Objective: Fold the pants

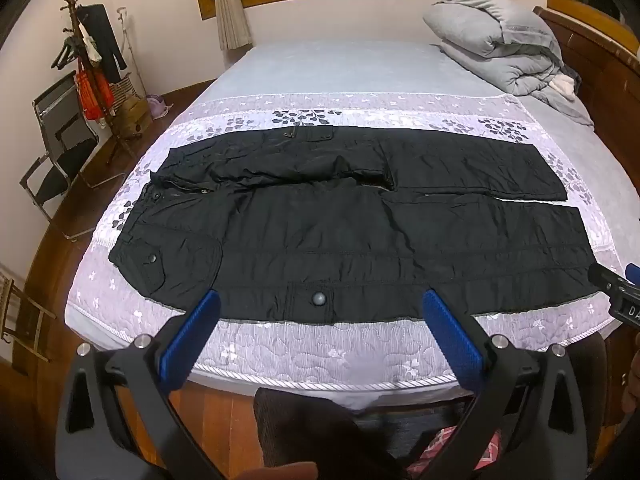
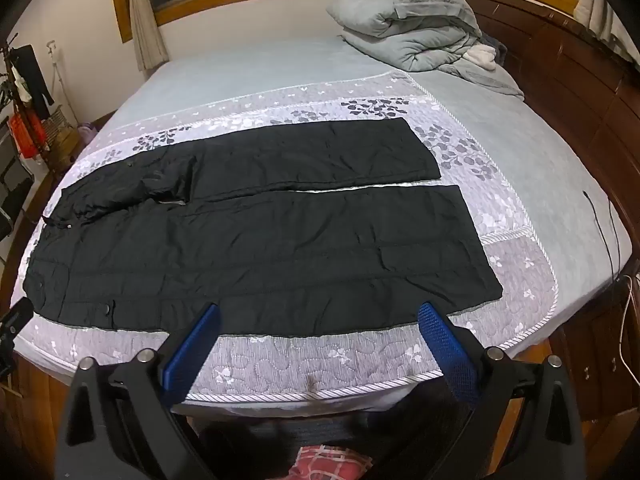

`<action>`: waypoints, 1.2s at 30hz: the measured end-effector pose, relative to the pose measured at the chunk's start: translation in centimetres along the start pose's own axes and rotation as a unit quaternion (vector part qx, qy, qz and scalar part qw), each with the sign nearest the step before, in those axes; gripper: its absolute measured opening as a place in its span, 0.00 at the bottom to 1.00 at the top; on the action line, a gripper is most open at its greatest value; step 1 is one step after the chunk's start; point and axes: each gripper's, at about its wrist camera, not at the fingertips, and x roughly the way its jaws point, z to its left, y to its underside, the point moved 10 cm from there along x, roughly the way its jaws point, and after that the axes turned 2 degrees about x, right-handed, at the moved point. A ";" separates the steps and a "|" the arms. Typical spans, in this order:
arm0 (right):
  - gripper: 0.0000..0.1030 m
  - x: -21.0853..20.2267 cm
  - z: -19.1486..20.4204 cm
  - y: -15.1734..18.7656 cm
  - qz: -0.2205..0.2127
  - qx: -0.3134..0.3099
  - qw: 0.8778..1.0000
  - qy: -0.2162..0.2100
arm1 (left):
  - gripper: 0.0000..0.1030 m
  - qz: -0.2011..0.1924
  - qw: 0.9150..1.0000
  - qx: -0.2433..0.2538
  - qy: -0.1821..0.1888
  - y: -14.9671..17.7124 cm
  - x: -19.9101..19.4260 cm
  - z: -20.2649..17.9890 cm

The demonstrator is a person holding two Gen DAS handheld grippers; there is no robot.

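**Hovering Over Black Trousers, Two Grippers Wait to Begin the Fold**

Spreading their blue-padded fingers as wide as they go, the left gripper (image 1: 320, 312) and the right gripper (image 2: 320, 322) hang above the near edge of a bed with nothing between their jaws. Both tilt downward toward the mattress, a stance that appears chosen to bring the pads down onto fabric from above.

Just beyond the fingertips lie the black quilted pants (image 1: 340, 220), spread flat across the lilac floral quilted bedspread (image 1: 320, 344). The waistband sits to the left, the two legs run side by side to the right, and a narrow strip of bedspread shows between the hems. Laid out this way, the near leg's long edge runs directly under both grippers, one toward the waist end and one toward the hem end, which looks like the set-up for lifting that leg over the far one. A round grey snap button (image 1: 320, 299) marks a pocket flap on the near edge, between the left gripper's fingers in its own view.

No fold has been made. At the far right corner a rumpled grey duvet (image 2: 404, 24) is heaped against the dark wooden headboard (image 2: 560, 60), well apart from the pants and leaving the working area free.
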 end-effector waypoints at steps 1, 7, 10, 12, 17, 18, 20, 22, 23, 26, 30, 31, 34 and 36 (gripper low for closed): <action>0.97 0.0 0.0 0.0 0.000 0.000 1.000 0.000 | 0.98 -0.001 1.000 0.000 0.000 0.0 0.0 0.0; 0.97 0.1 0.0 0.0 0.000 0.001 1.000 -0.002 | 0.98 -0.002 1.000 -0.002 0.000 0.0 0.0 0.0; 0.97 0.0 0.0 0.0 0.000 0.003 1.000 -0.002 | 0.98 -0.002 1.000 0.000 -0.001 -0.1 0.0 0.0; 0.97 0.2 0.0 0.0 0.000 0.001 1.000 -0.002 | 0.98 -0.003 1.000 -0.001 0.000 -0.1 0.0 0.0; 0.97 0.1 0.0 0.1 0.001 0.001 1.000 -0.002 | 0.98 -0.003 1.000 -0.001 0.000 -0.1 0.0 0.0; 0.97 0.1 0.0 0.1 0.001 0.001 1.000 -0.002 | 0.98 -0.004 1.000 -0.001 -0.001 -0.1 0.0 0.0; 0.97 0.1 -0.1 0.0 0.000 0.002 1.000 -0.002 | 0.98 -0.003 1.000 -0.001 0.000 -0.3 -0.1 0.2; 0.97 0.0 -0.1 0.0 0.001 0.001 1.000 -0.002 | 0.98 -0.003 1.000 -0.001 -0.001 -0.3 -0.1 0.2; 0.97 0.0 -0.2 -0.1 0.001 0.001 1.000 -0.002 | 0.98 -0.003 1.000 -0.001 -0.001 -0.3 -0.1 0.2; 0.97 0.0 -0.1 0.0 0.001 0.001 1.000 -0.002 | 0.98 -0.004 1.000 -0.001 -0.001 -0.3 -0.1 0.2; 0.97 0.2 -0.1 0.1 -0.001 0.000 1.000 -0.002 | 0.98 -0.004 1.000 -0.001 -0.001 -0.3 -0.2 0.2; 0.97 0.2 0.0 0.1 -0.001 0.000 1.000 -0.002 | 0.98 -0.004 1.000 -0.001 -0.001 -0.3 -0.2 0.2; 0.97 0.1 0.0 0.2 -0.001 0.000 1.000 -0.002 | 0.98 -0.006 1.000 0.000 -0.002 -0.2 -0.4 0.0; 0.97 0.1 0.0 0.2 -0.002 0.000 1.000 -0.003 | 0.98 -0.006 1.000 0.000 -0.001 -0.2 -0.4 0.0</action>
